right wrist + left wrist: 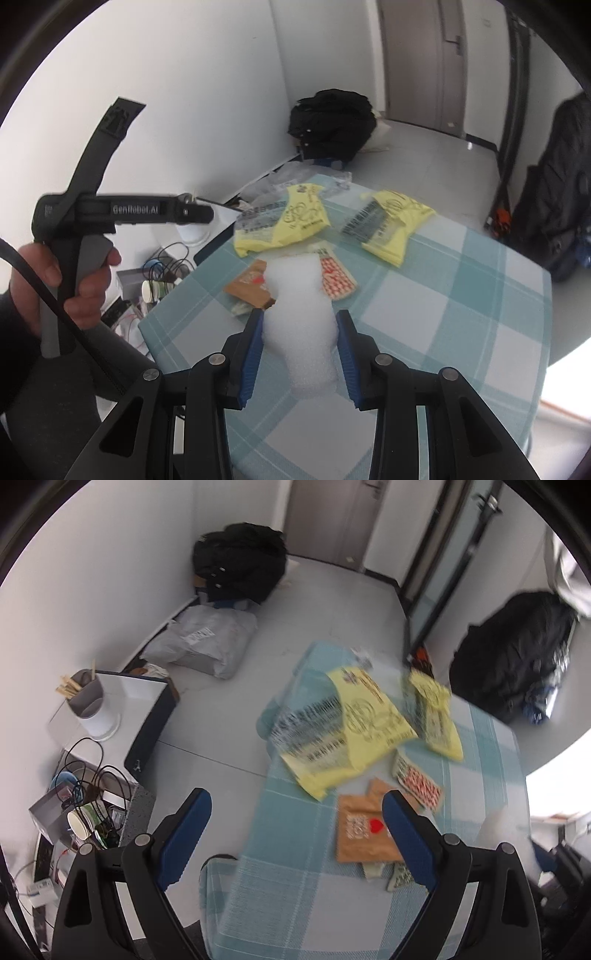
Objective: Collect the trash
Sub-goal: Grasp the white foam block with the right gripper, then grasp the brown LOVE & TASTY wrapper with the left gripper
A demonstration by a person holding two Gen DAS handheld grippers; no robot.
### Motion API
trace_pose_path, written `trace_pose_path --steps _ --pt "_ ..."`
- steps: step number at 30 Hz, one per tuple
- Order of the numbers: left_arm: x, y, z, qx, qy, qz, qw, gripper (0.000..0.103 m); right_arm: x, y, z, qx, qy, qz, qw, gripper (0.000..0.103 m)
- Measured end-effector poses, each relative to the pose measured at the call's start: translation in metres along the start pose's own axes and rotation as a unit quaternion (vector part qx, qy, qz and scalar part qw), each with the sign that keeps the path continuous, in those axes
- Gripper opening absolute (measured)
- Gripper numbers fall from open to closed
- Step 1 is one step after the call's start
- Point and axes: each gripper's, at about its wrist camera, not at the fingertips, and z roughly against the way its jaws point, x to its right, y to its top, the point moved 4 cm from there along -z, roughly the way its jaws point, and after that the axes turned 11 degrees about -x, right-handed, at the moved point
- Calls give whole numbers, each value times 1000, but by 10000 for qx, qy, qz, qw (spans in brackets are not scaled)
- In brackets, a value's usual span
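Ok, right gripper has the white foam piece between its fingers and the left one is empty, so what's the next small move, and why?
Probably bring the open left gripper down onto the brown paper packet, which lies just ahead of it on the checked tablecloth. The right gripper is already shut on the white foam piece, while both yellow bags and the red-patterned wrapper lie farther off.

The left gripper [297, 814] hangs above the near edge of the checked table [436, 306], tilted steeply down, its blue-padded jaws spread wide with nothing between them. In the right wrist view a hand [70, 284] wraps the grey handle of that tool, a finger on its trigger, off the table's left side. The right gripper [300, 332] points down over the table's near half, its jaws partly closed, pressing a strip of white foam [301, 321] between the pads.
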Motion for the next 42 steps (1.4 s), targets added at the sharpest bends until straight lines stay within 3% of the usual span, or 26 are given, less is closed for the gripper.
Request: trace_pose_path --steps 7,13,19,24,33,37,42 --pt "34 -15 -26 -471 226 -606 9968 92 26 -10 16 233 -74 -335 9991 37" --pt "44 -16 -43 -938 6 -536 9941 92 40 -20 25 330 -1 -495 9982 37" --pt "45 -18 -57 -1295 242 -400 9905 91 43 -26 32 422 51 -472 9980 37" --pt "48 -15 -54 -1270 97 -278 9915 91 43 -27 34 470 98 -441 9979 37" --pt "51 -13 -57 -1187 189 -193 9926 83 42 -29 35 494 173 -451 9976 37" --pt "47 -11 -56 -1149 381 -242 9924 62 42 -29 34 480 173 -458 9976 37" --pt "49 -15 -56 -1097 444 -379 9923 56 43 -28 33 482 197 -486 9975 38"
